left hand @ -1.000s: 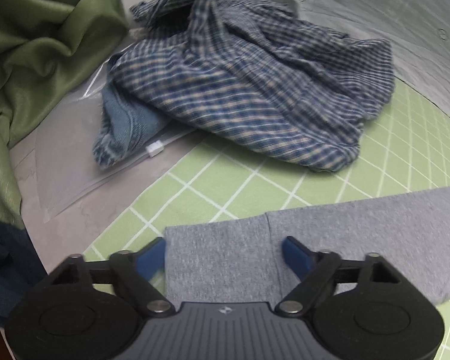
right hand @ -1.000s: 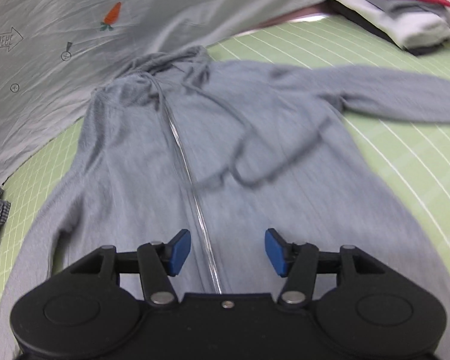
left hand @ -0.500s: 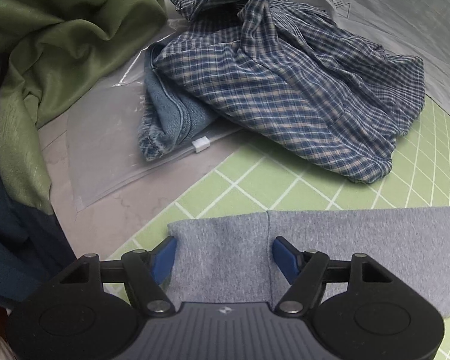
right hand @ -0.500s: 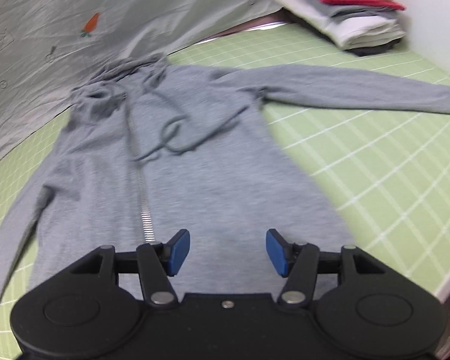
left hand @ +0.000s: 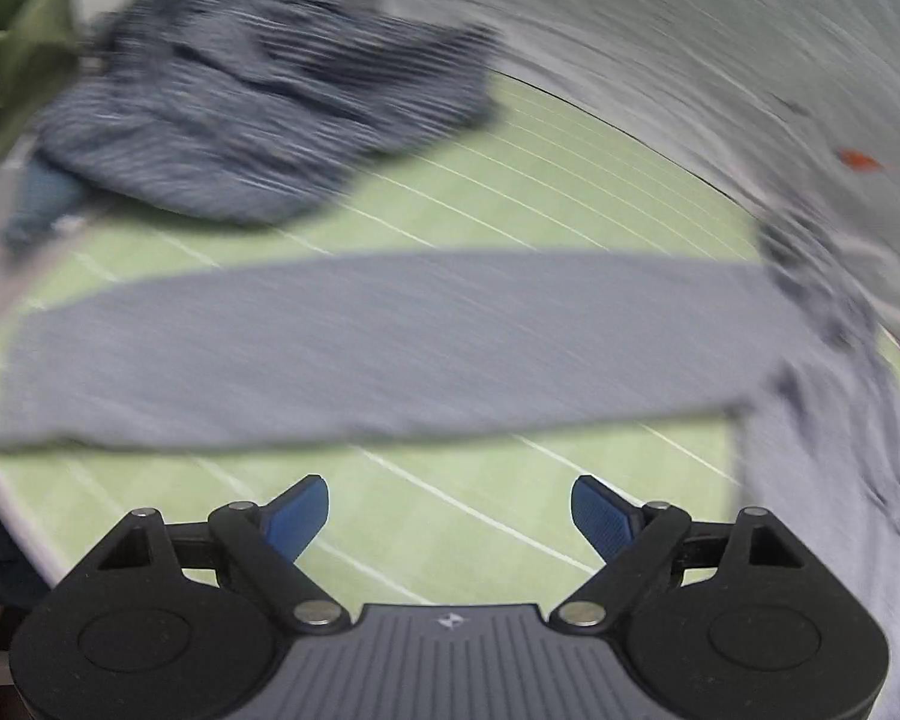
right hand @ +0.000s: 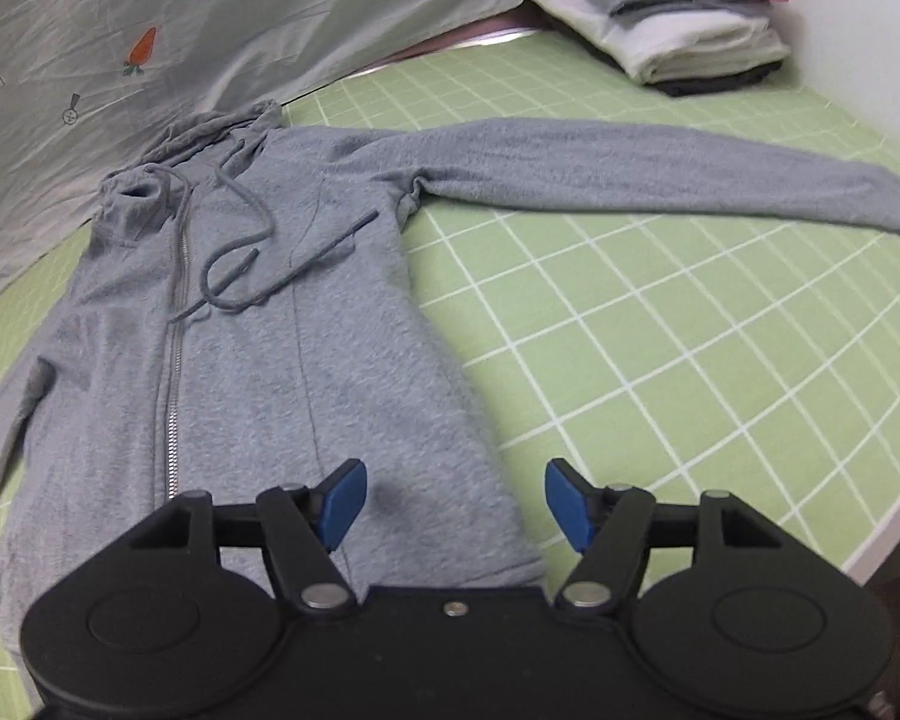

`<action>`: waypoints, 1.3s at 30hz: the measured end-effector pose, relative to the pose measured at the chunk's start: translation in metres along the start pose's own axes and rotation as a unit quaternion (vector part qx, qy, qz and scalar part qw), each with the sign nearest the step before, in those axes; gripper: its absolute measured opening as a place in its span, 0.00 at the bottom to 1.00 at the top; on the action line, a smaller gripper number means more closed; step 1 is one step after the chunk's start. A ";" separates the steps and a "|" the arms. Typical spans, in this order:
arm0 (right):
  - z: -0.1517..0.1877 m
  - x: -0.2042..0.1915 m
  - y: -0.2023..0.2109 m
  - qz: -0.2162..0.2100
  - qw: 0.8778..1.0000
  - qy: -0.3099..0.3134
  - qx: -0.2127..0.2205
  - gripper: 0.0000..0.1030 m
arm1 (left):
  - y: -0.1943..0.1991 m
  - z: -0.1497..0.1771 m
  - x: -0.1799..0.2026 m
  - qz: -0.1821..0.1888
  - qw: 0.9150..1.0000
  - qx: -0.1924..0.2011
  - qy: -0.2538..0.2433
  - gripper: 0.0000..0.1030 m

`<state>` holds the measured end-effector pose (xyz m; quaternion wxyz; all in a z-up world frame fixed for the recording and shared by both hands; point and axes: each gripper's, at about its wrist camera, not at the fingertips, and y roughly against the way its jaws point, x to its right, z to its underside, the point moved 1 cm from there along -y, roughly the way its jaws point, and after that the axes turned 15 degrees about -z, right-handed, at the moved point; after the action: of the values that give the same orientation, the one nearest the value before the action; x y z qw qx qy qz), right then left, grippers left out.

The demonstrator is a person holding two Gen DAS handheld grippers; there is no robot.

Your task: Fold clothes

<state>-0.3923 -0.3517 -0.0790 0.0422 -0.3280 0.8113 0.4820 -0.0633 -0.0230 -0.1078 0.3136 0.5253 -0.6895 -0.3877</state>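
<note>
Now the grey zip-up hooded sweatshirt (right hand: 258, 360) lies flat, sleeves spread, on the green gridded mat (right hand: 690, 330) covering the bench. Both the left claw (left hand: 450, 510) and the right claw (right hand: 455, 501) gape wide, released, gripping nothing, the right above the sweatshirt's hem.

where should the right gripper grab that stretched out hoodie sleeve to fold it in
Probably at the cuff end of the sleeve, coming from the outer side. It lies flat and straight on the green mat, away from the body, so the right gripper can carry it inward.
</note>
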 end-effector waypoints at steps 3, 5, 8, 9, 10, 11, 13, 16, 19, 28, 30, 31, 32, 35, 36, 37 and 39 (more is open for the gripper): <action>0.003 0.003 0.000 -0.024 0.999 0.018 -0.016 0.63 | 0.002 0.019 0.050 0.059 0.996 -0.013 -0.059 0.86; 0.005 0.005 0.000 -0.047 0.998 0.019 -0.025 0.61 | 0.001 0.025 0.062 0.079 0.994 -0.026 -0.067 0.86; 0.007 0.007 -0.002 -0.064 0.997 0.033 -0.037 0.58 | -0.001 0.033 0.076 0.105 0.991 -0.046 -0.070 0.85; 0.007 0.008 -0.003 -0.067 0.996 0.040 -0.042 0.56 | -0.001 0.036 0.081 0.114 0.990 -0.052 -0.071 0.82; 0.006 0.010 -0.004 -0.069 0.995 0.047 -0.046 0.47 | -0.002 0.039 0.085 0.122 0.988 -0.059 -0.072 0.78; 0.005 0.011 -0.004 -0.074 0.995 0.052 -0.049 0.36 | -0.002 0.041 0.090 0.131 0.987 -0.066 -0.073 0.68; 0.000 0.018 -0.001 -0.109 0.992 0.039 -0.048 0.16 | -0.003 0.047 0.099 0.148 0.983 -0.079 -0.075 0.17; -0.010 0.029 0.018 -0.179 0.984 -0.012 -0.012 0.11 | 0.013 0.046 0.096 0.191 0.976 -0.085 -0.060 0.18; -0.020 0.036 0.047 -0.234 0.971 -0.044 0.020 0.10 | 0.031 0.050 0.083 0.187 0.978 -0.079 -0.051 0.18; -0.023 0.039 0.024 -0.155 0.987 0.013 -0.037 0.36 | 0.025 0.055 0.090 0.071 0.994 -0.062 -0.061 0.78; -0.024 0.039 0.016 -0.136 0.989 0.029 -0.049 0.45 | 0.026 0.049 0.091 0.047 0.996 -0.047 -0.056 0.86; -0.029 0.040 0.014 -0.129 0.990 0.032 -0.045 0.51 | 0.026 0.046 0.092 0.035 0.997 -0.041 -0.054 0.86; -0.034 0.041 0.012 -0.123 0.991 0.034 -0.042 0.57 | 0.026 0.043 0.091 0.026 0.998 -0.039 -0.047 0.86; -0.046 0.041 0.007 -0.099 0.993 0.051 -0.026 0.75 | 0.026 0.035 0.083 0.012 0.999 -0.035 -0.025 0.87; -0.049 0.040 0.006 -0.089 0.994 0.059 -0.019 0.77 | 0.028 0.033 0.079 0.009 0.999 -0.033 -0.018 0.87; -0.053 0.040 0.004 -0.079 0.995 0.067 -0.012 0.79 | 0.029 0.032 0.077 0.006 0.999 -0.031 -0.013 0.87; -0.062 0.044 0.000 -0.065 0.996 0.064 0.000 0.79 | 0.030 0.030 0.074 0.001 1.000 -0.027 -0.008 0.89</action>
<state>-0.4111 -0.4241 -0.0630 0.0212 -0.4099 0.7893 0.4567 -0.1215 -0.0842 -0.0951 0.3224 0.5129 -0.6818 -0.4101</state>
